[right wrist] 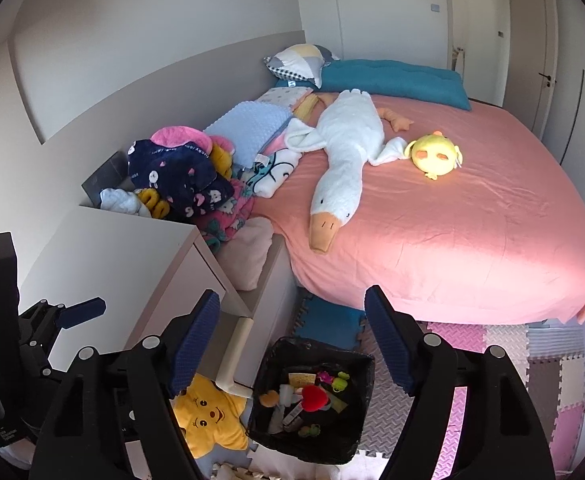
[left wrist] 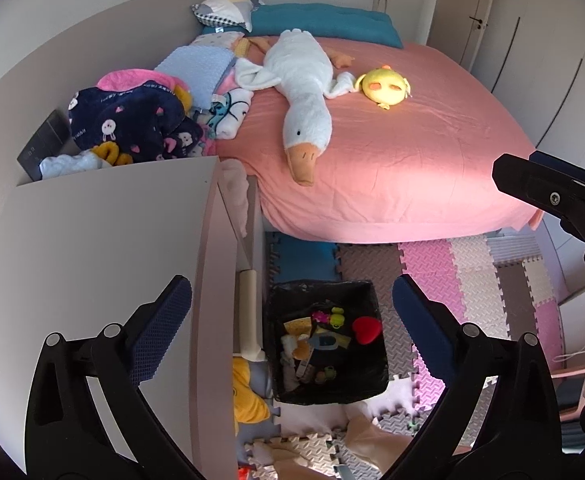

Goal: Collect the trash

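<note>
grey cabinet point(left wrist: 104, 240): bare on top, far left.
left gripper point(left wrist: 292, 312): spread wide, empty.
black bin point(left wrist: 326, 344): on the floor mats, trash inside (red heart on top).
right gripper point(right wrist: 292, 344): spread, empty, over the bin.
advice: lift clear before seeking more.

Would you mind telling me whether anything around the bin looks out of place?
Yes: the black bin on the floor mats holds small toys and a red plush heart rather than obvious rubbish. A yellow star plush lies on the floor beside it, against the cabinet.
</note>
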Demonstrator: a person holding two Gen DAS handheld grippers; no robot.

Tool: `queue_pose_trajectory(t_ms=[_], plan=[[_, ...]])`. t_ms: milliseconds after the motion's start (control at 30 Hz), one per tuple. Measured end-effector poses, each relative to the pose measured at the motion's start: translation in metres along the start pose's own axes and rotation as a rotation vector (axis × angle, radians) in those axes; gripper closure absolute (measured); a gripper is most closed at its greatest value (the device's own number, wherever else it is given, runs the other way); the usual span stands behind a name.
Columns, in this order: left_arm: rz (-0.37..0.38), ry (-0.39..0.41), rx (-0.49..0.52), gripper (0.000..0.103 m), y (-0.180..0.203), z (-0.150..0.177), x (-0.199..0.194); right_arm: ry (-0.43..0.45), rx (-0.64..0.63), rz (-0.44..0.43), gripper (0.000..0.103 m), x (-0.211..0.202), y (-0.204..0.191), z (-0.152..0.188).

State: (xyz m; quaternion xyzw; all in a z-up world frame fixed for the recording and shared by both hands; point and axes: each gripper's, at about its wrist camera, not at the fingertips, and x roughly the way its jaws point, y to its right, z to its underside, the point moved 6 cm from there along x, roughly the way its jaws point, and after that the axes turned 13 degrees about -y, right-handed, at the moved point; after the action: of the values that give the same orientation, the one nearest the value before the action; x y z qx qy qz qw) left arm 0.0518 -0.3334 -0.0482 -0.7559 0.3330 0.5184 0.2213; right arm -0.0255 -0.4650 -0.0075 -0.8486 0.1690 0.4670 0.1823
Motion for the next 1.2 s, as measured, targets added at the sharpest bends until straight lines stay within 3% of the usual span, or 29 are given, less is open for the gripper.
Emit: queue_pose_trajectory(t_ms=[500,1200], plan=[[-0.024,0.034,0.015,0.006,-0.0036,-0.0044,-0.0060,-0.001,0.007,-0.004,0.028,-0.0004,0.0000,-0.0008],[-0.003,0.034,0.004,0.006,-0.0028,-0.0018,-0.0070,0.002,0.005,-0.002,0.028,-0.0006,-0.0003,-0.0010]])
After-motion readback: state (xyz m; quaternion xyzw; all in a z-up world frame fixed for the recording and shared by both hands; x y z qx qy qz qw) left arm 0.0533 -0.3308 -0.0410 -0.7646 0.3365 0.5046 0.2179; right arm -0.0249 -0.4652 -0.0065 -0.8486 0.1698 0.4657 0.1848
